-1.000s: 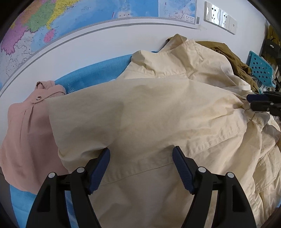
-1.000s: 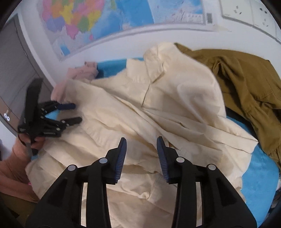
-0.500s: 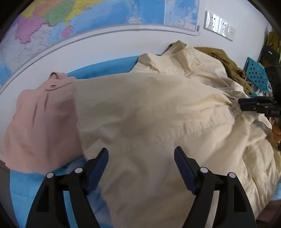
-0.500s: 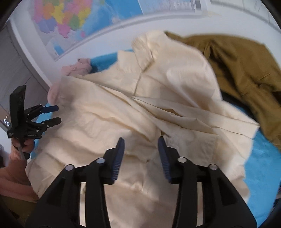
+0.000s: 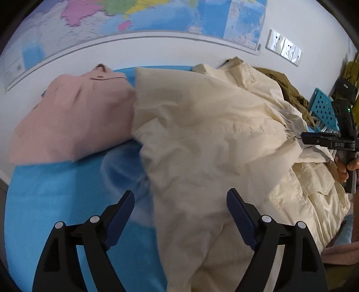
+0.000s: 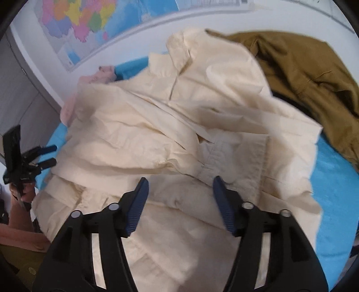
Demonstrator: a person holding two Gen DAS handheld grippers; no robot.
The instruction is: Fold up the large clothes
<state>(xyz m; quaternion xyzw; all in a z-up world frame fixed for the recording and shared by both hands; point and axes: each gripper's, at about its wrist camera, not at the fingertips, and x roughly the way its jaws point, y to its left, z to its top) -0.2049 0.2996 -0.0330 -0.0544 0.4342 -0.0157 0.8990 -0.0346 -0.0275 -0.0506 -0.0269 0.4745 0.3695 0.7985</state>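
Note:
A large cream jacket (image 5: 213, 139) lies crumpled on the blue table cover (image 5: 67, 202), collar toward the wall; it also fills the right wrist view (image 6: 179, 125). My left gripper (image 5: 180, 217) is open and empty, over the jacket's left edge. My right gripper (image 6: 179, 200) is open and empty, just above the jacket's near part. The right gripper also shows at the right edge of the left wrist view (image 5: 314, 137), at the jacket's edge. The left gripper shows small at the left of the right wrist view (image 6: 46, 155).
A pink garment (image 5: 71, 116) lies left of the jacket. An olive-brown jacket (image 6: 303, 74) lies at the right, against the wall. A teal perforated basket (image 5: 323, 107) stands far right. A map (image 5: 134, 13) hangs on the wall behind.
My left gripper has drawn back and left, exposing more pink garment and blue cover. My right gripper has opened wider. The jacket's fabric has settled lower and more crumpled.

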